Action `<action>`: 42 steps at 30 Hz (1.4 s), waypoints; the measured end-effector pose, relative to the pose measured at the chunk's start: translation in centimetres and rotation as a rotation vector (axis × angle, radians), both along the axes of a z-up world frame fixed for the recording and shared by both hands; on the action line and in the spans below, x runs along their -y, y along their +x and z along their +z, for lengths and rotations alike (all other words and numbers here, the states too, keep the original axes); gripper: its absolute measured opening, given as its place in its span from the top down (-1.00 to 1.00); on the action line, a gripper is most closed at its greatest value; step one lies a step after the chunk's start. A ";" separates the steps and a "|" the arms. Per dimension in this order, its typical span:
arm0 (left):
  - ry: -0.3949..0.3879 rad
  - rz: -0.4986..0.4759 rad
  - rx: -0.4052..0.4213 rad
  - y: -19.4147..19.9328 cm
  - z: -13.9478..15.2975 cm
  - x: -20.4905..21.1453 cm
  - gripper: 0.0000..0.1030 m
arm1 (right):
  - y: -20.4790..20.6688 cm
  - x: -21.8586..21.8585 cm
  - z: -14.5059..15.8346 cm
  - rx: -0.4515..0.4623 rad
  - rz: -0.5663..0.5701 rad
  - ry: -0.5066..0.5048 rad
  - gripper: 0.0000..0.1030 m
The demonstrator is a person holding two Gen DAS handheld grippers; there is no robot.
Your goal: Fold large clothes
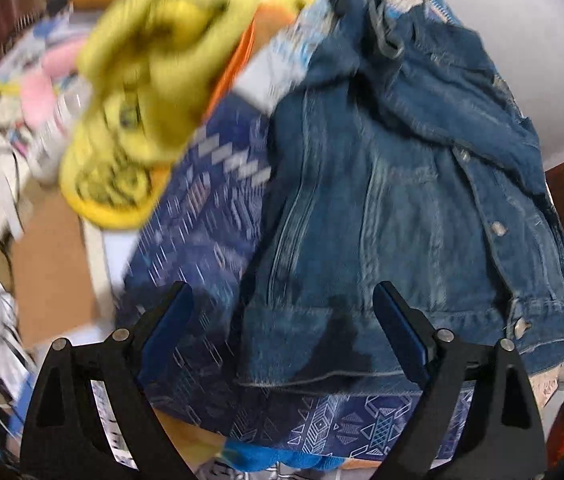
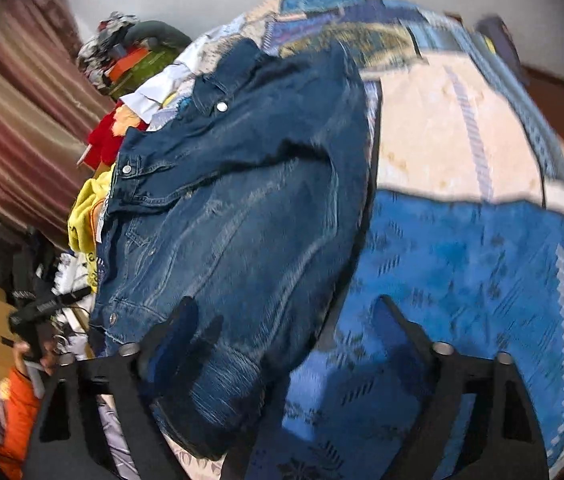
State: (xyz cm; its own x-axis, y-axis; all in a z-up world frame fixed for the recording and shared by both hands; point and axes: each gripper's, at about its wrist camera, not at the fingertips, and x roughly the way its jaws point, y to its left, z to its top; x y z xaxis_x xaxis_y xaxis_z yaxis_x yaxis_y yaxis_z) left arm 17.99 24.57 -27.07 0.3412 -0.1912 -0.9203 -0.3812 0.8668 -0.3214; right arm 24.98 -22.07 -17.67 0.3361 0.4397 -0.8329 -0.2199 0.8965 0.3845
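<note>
Black fingers with blue pads are filling the bottom of both views, and we are hovering over the denim jacket lying spread on the patterned blue bedspread. Our left gripper is standing wide, its jaws straddling the jacket's hem with nothing pinched between the pads. Our right gripper is also gaping and holding nothing — one finger is sitting over the denim's lower edge, the other over bare bedspread.

We are judging this as the reach-in before a fold: both claws are lining up on the near edge, no cloth taken yet. Next, each claw is needing to drop onto the hem and close on the thick denim, with enough fabric inside the jaws that it does not slip when lifted.

On the left camera we are seeing a blurred yellow garment beside the jacket, plus the buttoned front edge. On the right camera we are getting what the left misses — a striped curtain, a heap of clothes beyond the collar, and a hand in an orange sleeve.
</note>
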 end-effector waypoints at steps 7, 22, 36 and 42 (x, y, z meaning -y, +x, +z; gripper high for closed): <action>0.029 -0.003 -0.033 0.1 -2.8 1.8 -0.52 | -0.7 -1.7 0.0 0.039 0.070 -0.022 -0.41; 0.123 -0.168 0.103 3.8 5.8 7.1 0.63 | 2.0 -3.8 1.9 0.069 0.122 0.076 0.60; 0.107 -0.123 0.466 12.0 18.7 3.2 0.66 | 11.6 -2.2 8.9 0.263 -0.008 0.132 0.66; 0.111 0.003 0.441 18.7 17.7 -1.0 0.67 | 19.6 -2.1 7.9 0.227 -0.109 0.172 0.67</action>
State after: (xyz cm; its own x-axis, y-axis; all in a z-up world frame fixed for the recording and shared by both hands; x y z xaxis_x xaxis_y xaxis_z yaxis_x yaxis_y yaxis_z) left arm 36.74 25.60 -9.40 0.7054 -0.0979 -0.7021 -0.2312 0.9045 -0.3584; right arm 44.61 -19.96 -9.74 0.5582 0.5187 -0.6476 -0.2232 0.8456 0.4849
